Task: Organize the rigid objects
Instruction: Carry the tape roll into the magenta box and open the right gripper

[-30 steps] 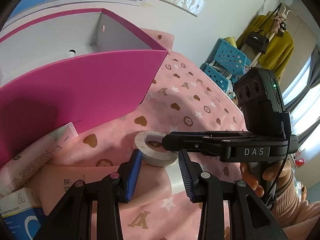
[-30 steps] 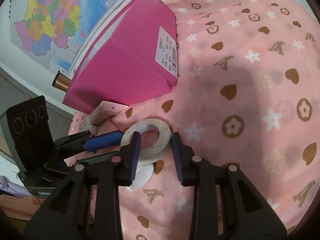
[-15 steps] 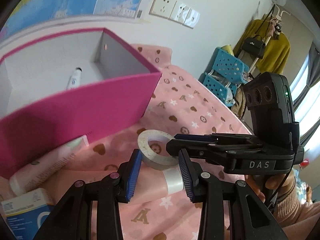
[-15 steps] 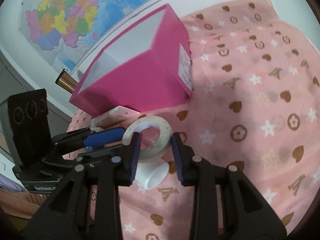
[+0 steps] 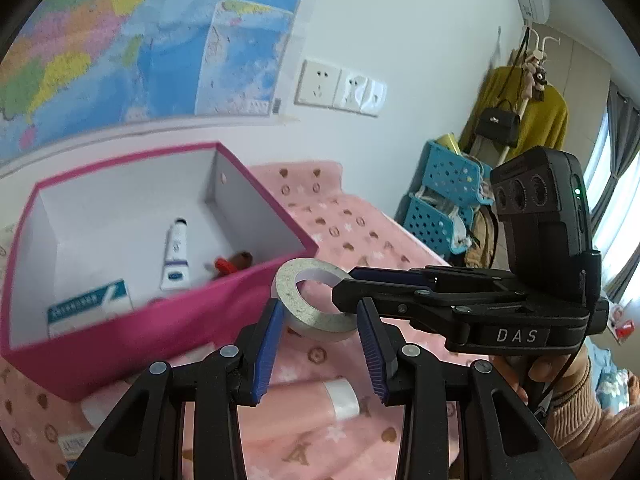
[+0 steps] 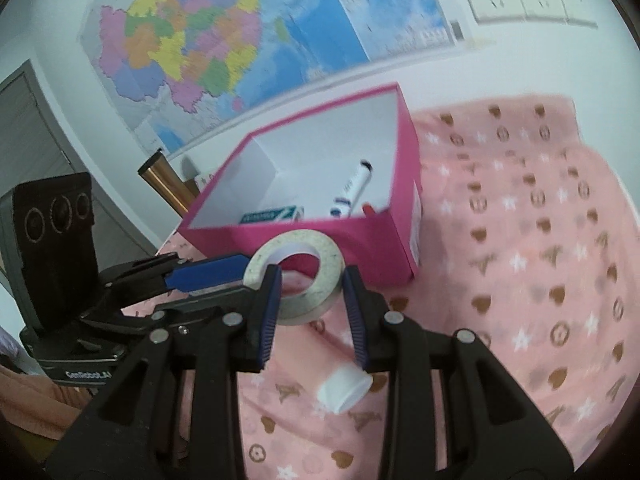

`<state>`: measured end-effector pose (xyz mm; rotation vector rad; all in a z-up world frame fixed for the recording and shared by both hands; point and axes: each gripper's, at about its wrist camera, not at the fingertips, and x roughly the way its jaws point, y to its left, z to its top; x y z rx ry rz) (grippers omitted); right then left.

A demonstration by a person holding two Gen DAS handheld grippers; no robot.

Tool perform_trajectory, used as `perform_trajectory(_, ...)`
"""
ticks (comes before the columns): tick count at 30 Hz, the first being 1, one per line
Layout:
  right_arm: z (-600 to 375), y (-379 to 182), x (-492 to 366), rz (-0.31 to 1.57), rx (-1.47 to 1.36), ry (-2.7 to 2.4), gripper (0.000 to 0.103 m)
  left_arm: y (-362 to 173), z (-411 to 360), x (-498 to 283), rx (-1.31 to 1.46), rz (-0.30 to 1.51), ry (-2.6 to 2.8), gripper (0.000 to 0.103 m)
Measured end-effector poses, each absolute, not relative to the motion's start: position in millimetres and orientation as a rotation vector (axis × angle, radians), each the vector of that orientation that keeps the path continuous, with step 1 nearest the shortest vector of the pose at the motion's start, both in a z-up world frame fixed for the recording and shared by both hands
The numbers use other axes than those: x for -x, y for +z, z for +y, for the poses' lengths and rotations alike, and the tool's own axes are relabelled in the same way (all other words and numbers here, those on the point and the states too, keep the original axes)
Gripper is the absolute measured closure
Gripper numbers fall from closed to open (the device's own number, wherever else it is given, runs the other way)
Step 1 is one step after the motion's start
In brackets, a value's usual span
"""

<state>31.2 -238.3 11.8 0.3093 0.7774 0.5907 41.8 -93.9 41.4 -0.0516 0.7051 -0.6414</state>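
A white tape roll (image 5: 316,300) is held in the air, tilted, just in front of the open pink box (image 5: 132,332). My left gripper (image 5: 320,336) and my right gripper (image 6: 312,304) are both shut on the roll (image 6: 296,276) from opposite sides. The box (image 6: 384,248) holds a white tube (image 5: 176,256), a blue-and-white carton (image 5: 88,308) and a small red item (image 5: 230,262). A pink tube with a white cap (image 5: 340,396) lies on the cloth below the grippers, and its cap (image 6: 344,388) shows in the right wrist view.
The pink patterned cloth (image 6: 540,280) covers the surface. A small carton (image 5: 74,446) lies at the lower left. Blue baskets (image 5: 440,208) and a coat rack (image 5: 524,108) stand at the right. A map (image 6: 248,40) and wall sockets (image 5: 340,88) are behind the box.
Both grippers have lifted the tape roll off the cloth and up toward the box opening. The box interior has come into view.
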Motion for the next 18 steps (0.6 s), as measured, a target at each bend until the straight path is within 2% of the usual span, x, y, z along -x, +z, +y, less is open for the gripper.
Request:
perform_trajectory(8, -226.4, 34.9, -55.2, 0.715, -0.244, 0.591, 0.069, 60.2, -88.1, -65.8, 0.046, 0.667, -0.597, 0.065)
perform_trajectory(18, -220.5, 35.7, -88.4, 0.721, -0.222, 0.581, 0.07, 59.0, -82.4, -96.7, 0.072, 0.69, -0.574, 0.065)
